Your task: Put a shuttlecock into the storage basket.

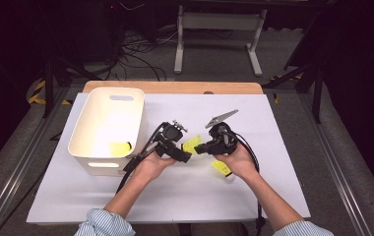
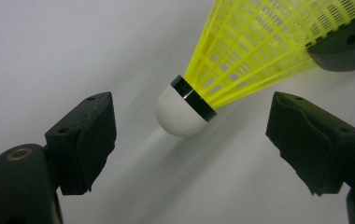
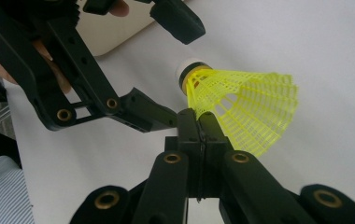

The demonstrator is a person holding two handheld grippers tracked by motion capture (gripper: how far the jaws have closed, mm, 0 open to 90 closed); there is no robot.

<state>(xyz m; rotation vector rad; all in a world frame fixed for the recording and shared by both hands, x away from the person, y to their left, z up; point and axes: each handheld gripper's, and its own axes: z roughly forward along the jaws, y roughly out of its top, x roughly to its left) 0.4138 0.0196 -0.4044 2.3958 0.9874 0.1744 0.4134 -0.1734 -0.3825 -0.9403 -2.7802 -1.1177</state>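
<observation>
The right tongs [image 3: 199,122] are clenched on the thin edge of the yellow shuttlecock [image 3: 241,109], pinching only a strip of its plastic skirt, while the white cork nose points away towards the other hand. The left tongs [image 2: 189,140] stand released and wide, one pad on each side of the cork, neither touching it. In the high view the left tongs [image 1: 187,156] and the right tongs [image 1: 198,147] meet above the bench [image 1: 254,196], with the shuttlecock [image 1: 191,145] held between them, clear of the surface.

The weakest point looks to be that skirt grip. The mesh is soft and springy, so it could buckle or slide out of the clenched pads if the left tongs nudge the cork sideways as they close. The cork is rounded and smooth; pads closing off-centre would likely squeeze it out rather than seize it. If the right tongs let go before the left have a firm hold, the shuttlecock would probably drop and roll.

Further out, a second shuttlecock [image 1: 221,168] lies on the bench just under the right hand, and another [image 1: 120,148] lies inside the white bin [image 1: 89,147] at the left.
</observation>
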